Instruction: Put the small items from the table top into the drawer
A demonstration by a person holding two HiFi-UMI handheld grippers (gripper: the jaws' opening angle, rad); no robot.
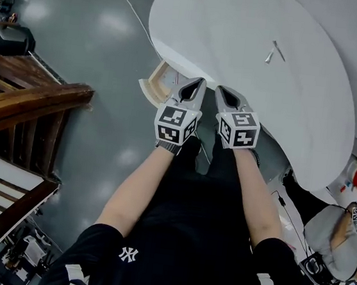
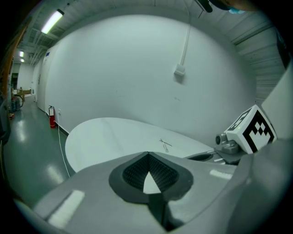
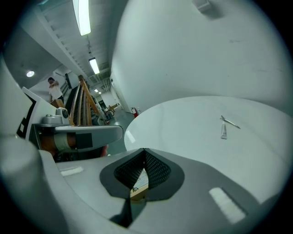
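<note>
The white oval table top (image 1: pixel 244 24) spreads ahead of both your grippers. The open wooden drawer (image 1: pixel 155 83) juts from under the table's near edge, just beside your left gripper (image 1: pixel 200 84), on its outer side and lower down. That gripper's jaws are pressed together at the tips, and only bare table shows through the slit behind them. Your right gripper (image 1: pixel 220 91) sits close alongside it, its jaws likewise closed on nothing. Both sets of tips are over the table's near edge. The remaining items, a small white tube (image 1: pixel 268 56) and a thin stick (image 1: pixel 279 51) lying against it, rest on the table well ahead of your right gripper, slightly to its outer side.
</note>
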